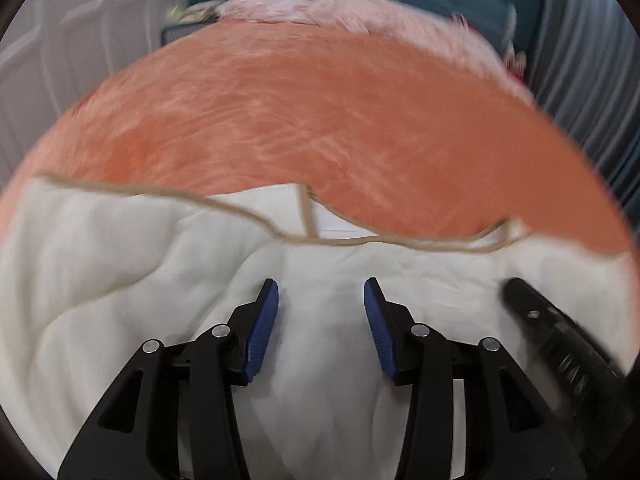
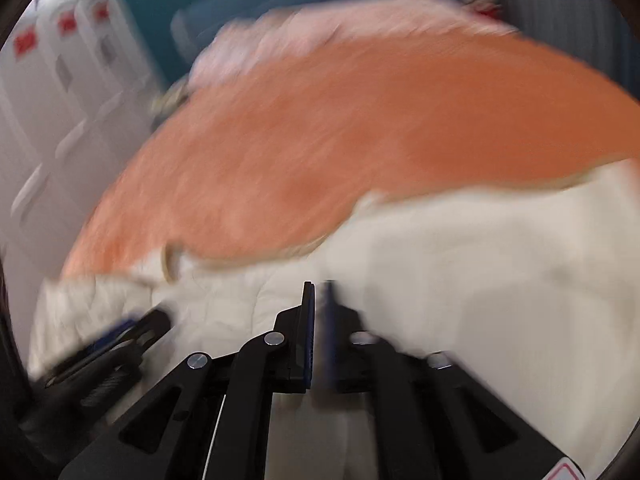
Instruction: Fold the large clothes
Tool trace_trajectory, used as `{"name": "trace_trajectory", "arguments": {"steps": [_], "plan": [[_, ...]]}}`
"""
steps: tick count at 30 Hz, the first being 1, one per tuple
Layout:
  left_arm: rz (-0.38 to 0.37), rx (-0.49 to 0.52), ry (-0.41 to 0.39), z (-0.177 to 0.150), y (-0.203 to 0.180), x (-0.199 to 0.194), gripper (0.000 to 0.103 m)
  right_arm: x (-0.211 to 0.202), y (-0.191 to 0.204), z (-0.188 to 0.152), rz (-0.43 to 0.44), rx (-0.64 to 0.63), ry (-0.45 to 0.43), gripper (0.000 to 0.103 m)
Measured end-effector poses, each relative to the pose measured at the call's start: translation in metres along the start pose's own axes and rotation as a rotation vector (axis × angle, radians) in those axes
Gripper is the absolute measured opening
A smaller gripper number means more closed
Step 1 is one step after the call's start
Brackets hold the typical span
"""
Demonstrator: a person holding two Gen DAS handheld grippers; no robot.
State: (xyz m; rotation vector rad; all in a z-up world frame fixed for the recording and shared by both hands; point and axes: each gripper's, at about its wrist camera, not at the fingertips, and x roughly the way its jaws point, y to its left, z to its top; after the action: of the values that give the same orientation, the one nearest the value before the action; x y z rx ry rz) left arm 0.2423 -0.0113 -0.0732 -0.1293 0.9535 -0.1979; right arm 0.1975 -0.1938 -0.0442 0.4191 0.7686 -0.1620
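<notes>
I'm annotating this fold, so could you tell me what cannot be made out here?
- Right wrist view: whether the right gripper pinches the white quilt is lost to motion blur.
- Left wrist view: the quilt's near edge is hidden behind the left gripper.
- Both views: the surface under the orange cover is hidden.

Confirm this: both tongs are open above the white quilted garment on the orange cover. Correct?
Not quite. Only the left tongs are open; the right wrist view shows the right tongs shut, apparently on a fold of the white quilted garment. It does lie on the orange cover.
</notes>
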Motion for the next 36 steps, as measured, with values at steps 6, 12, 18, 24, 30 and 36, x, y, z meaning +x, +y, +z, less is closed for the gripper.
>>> {"name": "trace_trajectory", "arguments": {"steps": [6,12,18,24,30,36], "plan": [[-0.059,-0.031,-0.001,-0.049,0.018,-0.066,0.047,-0.07,0.01,-0.047,0.134,-0.065,0.054,0.017],[-0.018,0.021,0.033,-0.083,0.003,-0.068,0.047,-0.064,0.026,-0.092,0.099,-0.133,0.173,0.017],[0.034,0.07,0.027,-0.094,-0.001,-0.058,0.048,-0.05,0.027,-0.102,0.053,-0.172,0.199,0.016],[0.099,0.123,-0.005,-0.103,-0.013,-0.053,0.05,-0.049,0.032,-0.111,0.003,-0.221,0.172,0.016],[0.109,0.136,-0.013,-0.106,-0.016,-0.054,0.051,-0.049,0.031,-0.113,-0.003,-0.236,0.158,0.016],[0.112,0.138,-0.007,-0.107,-0.015,-0.057,0.051,-0.048,0.034,-0.113,-0.004,-0.232,0.164,0.016]]}}
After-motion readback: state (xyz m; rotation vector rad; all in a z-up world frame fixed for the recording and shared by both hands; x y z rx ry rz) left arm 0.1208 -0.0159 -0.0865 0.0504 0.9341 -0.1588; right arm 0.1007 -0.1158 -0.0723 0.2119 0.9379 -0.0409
